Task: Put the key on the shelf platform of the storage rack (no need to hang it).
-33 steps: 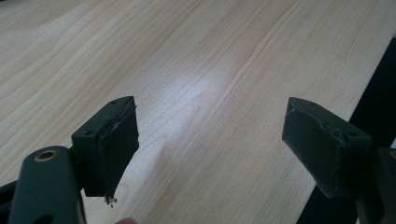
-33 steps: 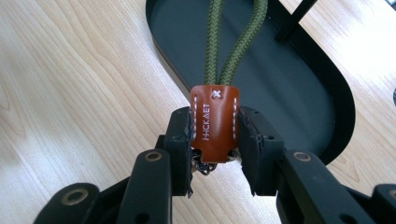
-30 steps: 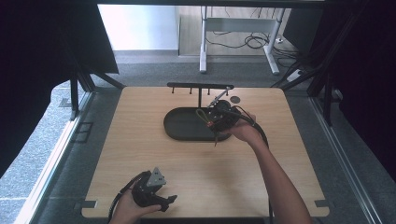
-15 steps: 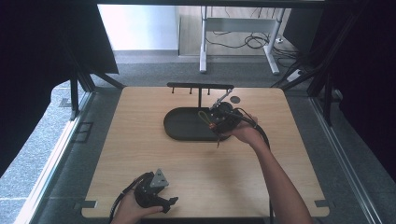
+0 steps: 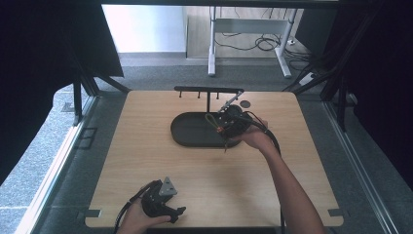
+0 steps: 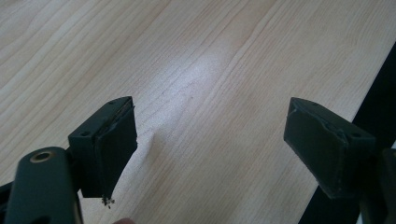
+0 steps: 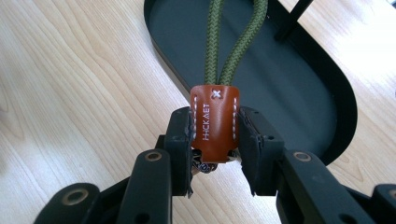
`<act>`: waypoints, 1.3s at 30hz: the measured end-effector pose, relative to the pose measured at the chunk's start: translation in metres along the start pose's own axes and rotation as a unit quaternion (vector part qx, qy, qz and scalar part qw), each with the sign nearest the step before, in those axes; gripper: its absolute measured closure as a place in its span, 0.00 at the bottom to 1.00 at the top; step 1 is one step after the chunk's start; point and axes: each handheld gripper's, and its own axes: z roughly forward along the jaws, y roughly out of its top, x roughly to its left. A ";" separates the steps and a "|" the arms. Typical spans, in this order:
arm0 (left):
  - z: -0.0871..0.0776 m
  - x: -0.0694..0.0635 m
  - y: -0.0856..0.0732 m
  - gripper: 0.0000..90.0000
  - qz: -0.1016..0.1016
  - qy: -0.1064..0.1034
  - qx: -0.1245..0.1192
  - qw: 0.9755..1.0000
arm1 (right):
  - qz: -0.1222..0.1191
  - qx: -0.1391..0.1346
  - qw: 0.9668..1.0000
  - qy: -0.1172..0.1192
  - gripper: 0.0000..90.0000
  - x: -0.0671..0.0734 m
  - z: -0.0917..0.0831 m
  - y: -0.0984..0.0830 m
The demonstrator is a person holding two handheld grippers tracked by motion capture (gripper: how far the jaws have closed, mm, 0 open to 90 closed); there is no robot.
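Observation:
My right gripper [image 7: 215, 135] is shut on a brown leather key fob [image 7: 214, 122] stitched in white. The fob's green cord loop [image 7: 236, 37] points away from the jaws, above the black oval tray [image 7: 289, 88]. In the high view the right gripper [image 5: 233, 124] hovers at the tray's [image 5: 190, 132] right end, with the green cord [image 5: 212, 119] sticking out to its left. The left gripper [image 5: 160, 200] rests near the table's front edge. Its jaws [image 6: 210, 149] stand wide open over bare wood, with nothing between them.
A black rail with hooks [image 5: 209, 90] stands on a post just behind the tray. A small dark disc [image 5: 245, 104] lies on the table to the right of the post. The table's edge [image 6: 378, 93] runs close past the left gripper's right jaw.

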 end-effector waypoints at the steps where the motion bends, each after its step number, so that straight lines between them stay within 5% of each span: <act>1: -0.001 0.000 0.000 0.20 0.000 0.000 -0.001 1.000 | 0.000 -0.001 1.000 -0.001 0.74 0.000 -0.001 0.001; 39: -0.001 -0.001 0.000 0.20 0.004 -0.006 0.000 1.000 | 0.033 0.006 0.999 -0.012 0.74 -0.017 0.012 0.004</act>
